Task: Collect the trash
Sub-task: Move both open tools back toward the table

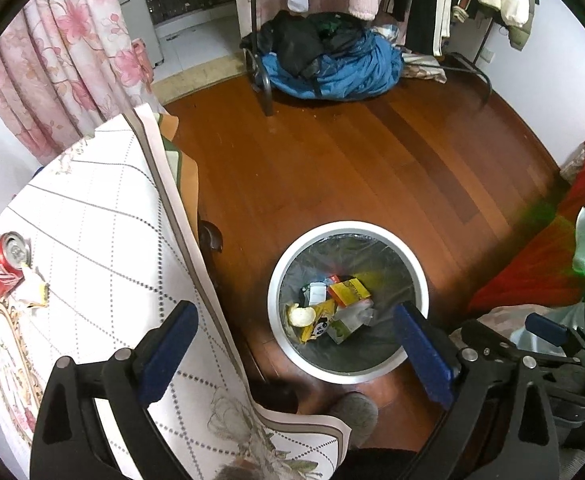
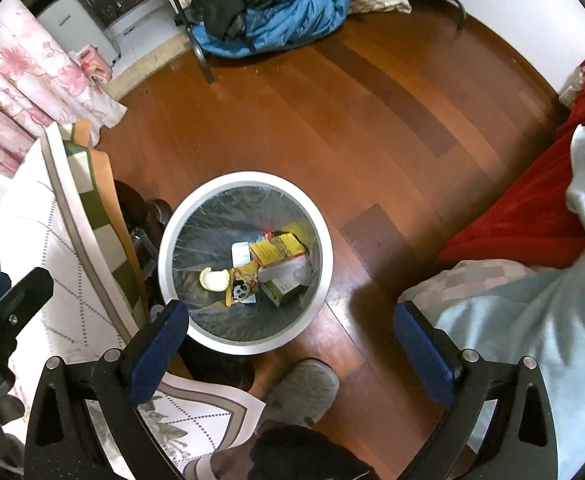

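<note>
Both claws, left claw [image 1: 294,336] and right claw [image 2: 290,334], gape empty above the trash bin [image 2: 196,208]; red can [image 1: 2,268] sits far left.

A trash bin [image 1: 348,374] stands on the floor [image 1: 372,168] at lower centre with boxes and wrappers [image 1: 334,306] inside, a table [image 1: 92,240] at lower left carries a can [image 1: 2,266] touching a crumpled wrapper [image 1: 34,290], and a clothes rack [image 1: 332,20] stands at the top.
</note>
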Tool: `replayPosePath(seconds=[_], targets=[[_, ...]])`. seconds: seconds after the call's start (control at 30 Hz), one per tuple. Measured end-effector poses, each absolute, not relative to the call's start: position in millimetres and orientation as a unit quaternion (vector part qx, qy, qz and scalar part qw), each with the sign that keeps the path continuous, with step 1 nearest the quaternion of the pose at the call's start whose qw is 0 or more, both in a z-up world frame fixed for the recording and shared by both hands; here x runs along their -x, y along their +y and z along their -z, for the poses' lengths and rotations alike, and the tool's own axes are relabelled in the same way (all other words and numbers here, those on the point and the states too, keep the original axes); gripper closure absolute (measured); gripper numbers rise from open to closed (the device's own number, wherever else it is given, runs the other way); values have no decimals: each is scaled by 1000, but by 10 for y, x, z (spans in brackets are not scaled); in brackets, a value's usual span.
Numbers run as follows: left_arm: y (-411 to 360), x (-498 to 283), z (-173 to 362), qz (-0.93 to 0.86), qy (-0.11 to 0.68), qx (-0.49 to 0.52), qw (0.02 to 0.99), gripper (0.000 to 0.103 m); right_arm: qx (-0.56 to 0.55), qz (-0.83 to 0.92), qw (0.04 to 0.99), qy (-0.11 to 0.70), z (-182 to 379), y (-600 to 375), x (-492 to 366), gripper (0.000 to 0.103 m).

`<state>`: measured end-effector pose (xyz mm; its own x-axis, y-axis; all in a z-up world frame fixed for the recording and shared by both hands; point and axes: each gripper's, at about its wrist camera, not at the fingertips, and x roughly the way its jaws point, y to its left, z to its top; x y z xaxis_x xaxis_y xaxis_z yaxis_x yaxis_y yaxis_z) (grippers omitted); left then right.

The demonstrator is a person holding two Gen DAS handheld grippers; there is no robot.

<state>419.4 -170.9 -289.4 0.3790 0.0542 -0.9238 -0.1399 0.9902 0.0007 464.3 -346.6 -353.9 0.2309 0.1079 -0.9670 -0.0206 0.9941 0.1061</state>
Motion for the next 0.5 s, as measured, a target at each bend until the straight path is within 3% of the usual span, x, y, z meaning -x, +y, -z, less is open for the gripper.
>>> replayPosePath(seconds=[0.5], targets=[[-1346, -3677, 1929, -108, 495, 49, 861, 3, -58, -98, 834, 540, 2219, -3111, -4134, 0]])
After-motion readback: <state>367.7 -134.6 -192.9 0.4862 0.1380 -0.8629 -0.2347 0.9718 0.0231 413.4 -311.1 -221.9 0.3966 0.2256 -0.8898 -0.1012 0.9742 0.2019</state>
